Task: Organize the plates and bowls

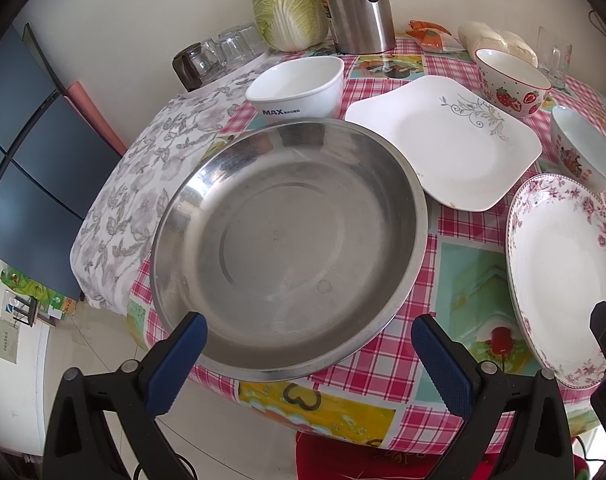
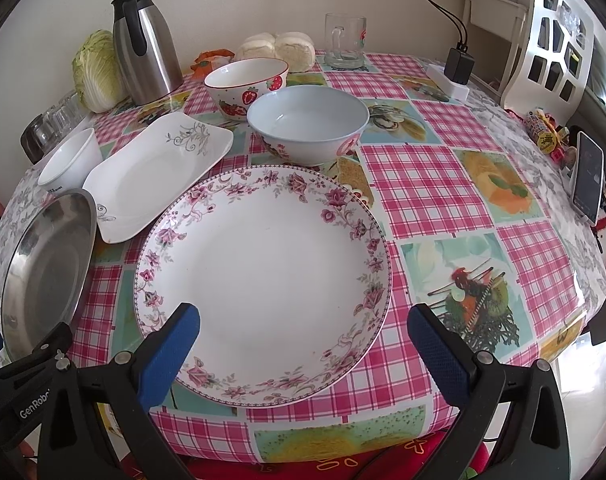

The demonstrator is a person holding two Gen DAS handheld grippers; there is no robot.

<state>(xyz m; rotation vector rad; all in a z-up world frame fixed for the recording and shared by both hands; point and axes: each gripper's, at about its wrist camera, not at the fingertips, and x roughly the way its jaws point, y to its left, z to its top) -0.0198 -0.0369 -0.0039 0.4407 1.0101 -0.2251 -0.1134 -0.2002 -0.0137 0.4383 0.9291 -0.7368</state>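
Back of the worktop (image 2: 427,188) is pretty cluttered: a napa cabbage (image 1: 289,10) standing against the wall right beside a steel thermos jug (image 2: 145,46), a bunch of upturned drinking glasses (image 1: 219,52) to its left, and a couple of white steamed buns (image 2: 279,50) in a bag next to a glass mug (image 2: 345,42). Over on the right edge there's a phone (image 2: 589,178) propped upright, plus a black charger (image 2: 459,64) plugged into a white power strip.

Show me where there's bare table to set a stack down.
Free: checked cloth right of the floral plate and blue bowl, out to the phone. Crowded: left half, with steel plate, square plate, white bowl nearly touching.
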